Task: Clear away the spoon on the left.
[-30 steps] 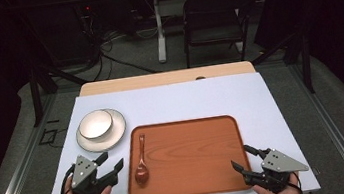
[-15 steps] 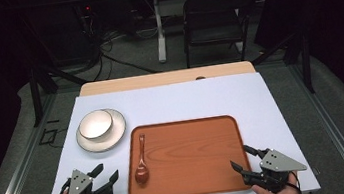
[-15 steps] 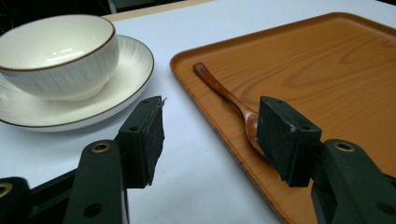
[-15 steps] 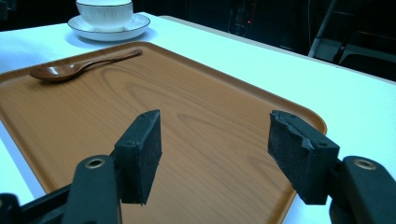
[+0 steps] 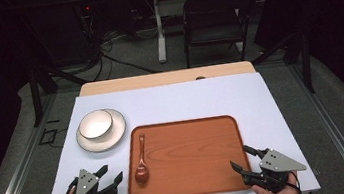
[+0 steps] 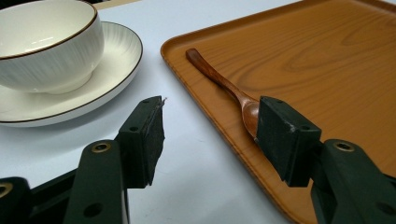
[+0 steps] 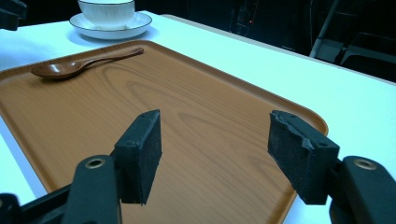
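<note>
High view shows the left gripper (image 5: pixel 106 182) and right gripper (image 5: pixel 241 161) both open and empty at the tabletop's (image 5: pixel 271 99) near edge, the wooden spoon (image 5: pixel 141 160) lying along the tray's (image 5: pixel 196 184) left rim, where a grasp could catch that rim.

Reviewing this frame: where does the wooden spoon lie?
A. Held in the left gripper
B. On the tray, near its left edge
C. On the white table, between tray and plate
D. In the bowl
B: the wooden spoon lies flat on the tray by its left rim, apart from the bowl, while the left gripper stands open beside the tray with nothing between its jaws.
</note>
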A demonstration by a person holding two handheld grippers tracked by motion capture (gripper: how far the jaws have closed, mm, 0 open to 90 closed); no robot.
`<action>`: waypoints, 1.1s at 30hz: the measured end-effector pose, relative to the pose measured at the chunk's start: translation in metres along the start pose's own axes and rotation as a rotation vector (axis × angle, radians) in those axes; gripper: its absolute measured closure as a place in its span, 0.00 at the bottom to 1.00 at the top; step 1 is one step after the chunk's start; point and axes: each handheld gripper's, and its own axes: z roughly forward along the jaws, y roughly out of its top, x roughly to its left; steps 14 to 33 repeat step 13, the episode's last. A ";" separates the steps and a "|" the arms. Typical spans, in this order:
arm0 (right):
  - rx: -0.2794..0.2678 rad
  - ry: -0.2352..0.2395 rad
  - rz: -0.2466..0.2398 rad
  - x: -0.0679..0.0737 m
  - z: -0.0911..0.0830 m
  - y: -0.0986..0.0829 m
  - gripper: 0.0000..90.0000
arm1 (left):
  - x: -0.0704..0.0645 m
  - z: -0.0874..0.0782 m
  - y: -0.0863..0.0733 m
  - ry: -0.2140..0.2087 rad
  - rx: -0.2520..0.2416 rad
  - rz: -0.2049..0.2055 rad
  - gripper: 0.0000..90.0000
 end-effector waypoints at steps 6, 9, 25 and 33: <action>0.005 0.005 -0.010 0.000 0.001 0.000 0.39 | 0.002 0.001 -0.001 -0.005 0.003 -0.024 0.46; 0.010 0.011 -0.010 0.001 0.001 0.000 0.39 | 0.005 0.001 -0.001 -0.006 0.005 -0.042 0.46; 0.012 0.015 -0.022 0.002 0.002 -0.001 0.40 | 0.007 0.000 -0.002 -0.005 0.000 -0.058 0.46; 0.012 0.015 -0.022 0.002 0.002 -0.001 0.40 | 0.007 0.000 -0.002 -0.005 0.000 -0.058 0.46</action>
